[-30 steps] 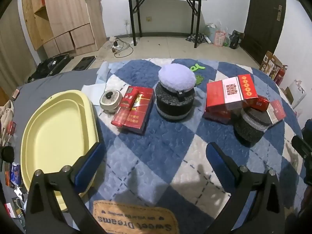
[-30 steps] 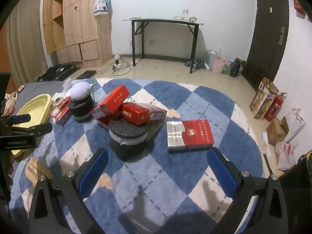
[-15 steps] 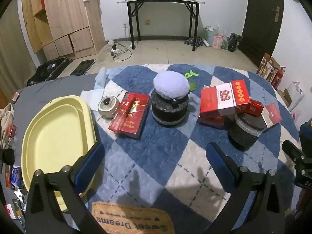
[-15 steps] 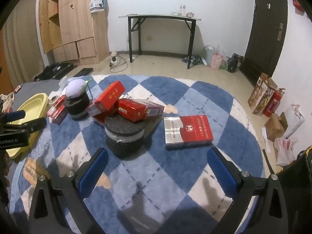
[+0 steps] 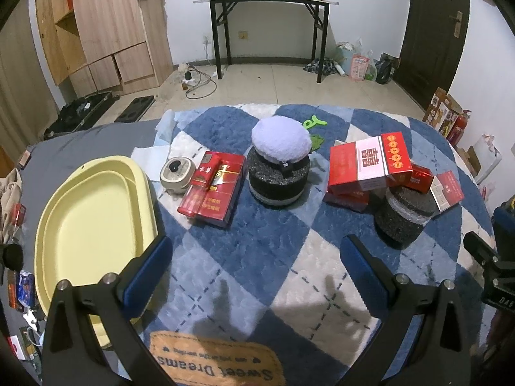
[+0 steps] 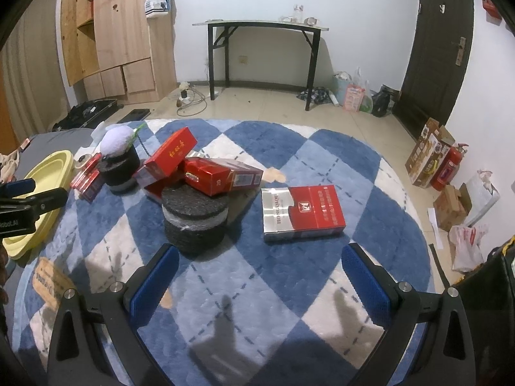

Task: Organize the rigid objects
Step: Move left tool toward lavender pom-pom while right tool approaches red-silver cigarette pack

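Foam block (image 6: 194,222) directly before right hand-held gripper (image 6: 257,276), cartons (image 6: 222,177) behind.

left tongs (image 5: 256,257): black angular arms | blue ribbed pads | silver screws || right tongs (image 6: 257,265): same black frame | blue textured pads | silver screws

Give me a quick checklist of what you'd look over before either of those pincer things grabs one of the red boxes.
1. Left hand-held gripper open and empty: ok.
2. Right hand-held gripper open and empty: ok.
3. Yellow tray has bare room for boxes: ok.
4. Red and silver carton lies flat and apart from the rest, an easy first pick: ok.
5. Leaning red cartons rest stably on the black foam disc: not ok, they could slide if nudged.
6. Which boxes are full or empty: cannot tell.
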The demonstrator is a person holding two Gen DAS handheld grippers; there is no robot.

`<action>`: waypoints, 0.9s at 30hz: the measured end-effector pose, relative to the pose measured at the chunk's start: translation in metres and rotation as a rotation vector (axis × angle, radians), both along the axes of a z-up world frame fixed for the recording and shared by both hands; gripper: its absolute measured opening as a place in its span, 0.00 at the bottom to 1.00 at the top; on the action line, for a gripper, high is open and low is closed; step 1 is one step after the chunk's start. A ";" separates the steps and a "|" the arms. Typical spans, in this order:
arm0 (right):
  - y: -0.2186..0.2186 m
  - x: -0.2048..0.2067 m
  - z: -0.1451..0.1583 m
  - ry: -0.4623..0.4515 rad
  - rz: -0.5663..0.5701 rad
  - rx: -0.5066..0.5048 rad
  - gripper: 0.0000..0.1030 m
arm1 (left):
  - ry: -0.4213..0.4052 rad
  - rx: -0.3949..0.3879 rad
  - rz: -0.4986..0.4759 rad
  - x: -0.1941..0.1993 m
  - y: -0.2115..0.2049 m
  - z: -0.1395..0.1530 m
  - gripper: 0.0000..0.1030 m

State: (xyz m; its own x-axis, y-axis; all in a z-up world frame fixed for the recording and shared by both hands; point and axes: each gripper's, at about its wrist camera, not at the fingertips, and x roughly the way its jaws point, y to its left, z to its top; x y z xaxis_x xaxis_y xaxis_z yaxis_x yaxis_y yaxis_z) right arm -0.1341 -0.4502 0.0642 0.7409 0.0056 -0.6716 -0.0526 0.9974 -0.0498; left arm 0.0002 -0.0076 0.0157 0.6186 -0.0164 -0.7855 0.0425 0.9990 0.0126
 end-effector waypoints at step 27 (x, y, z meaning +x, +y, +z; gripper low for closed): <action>-0.002 0.004 -0.002 0.011 -0.009 -0.002 1.00 | 0.020 0.007 0.004 0.001 0.004 -0.008 1.00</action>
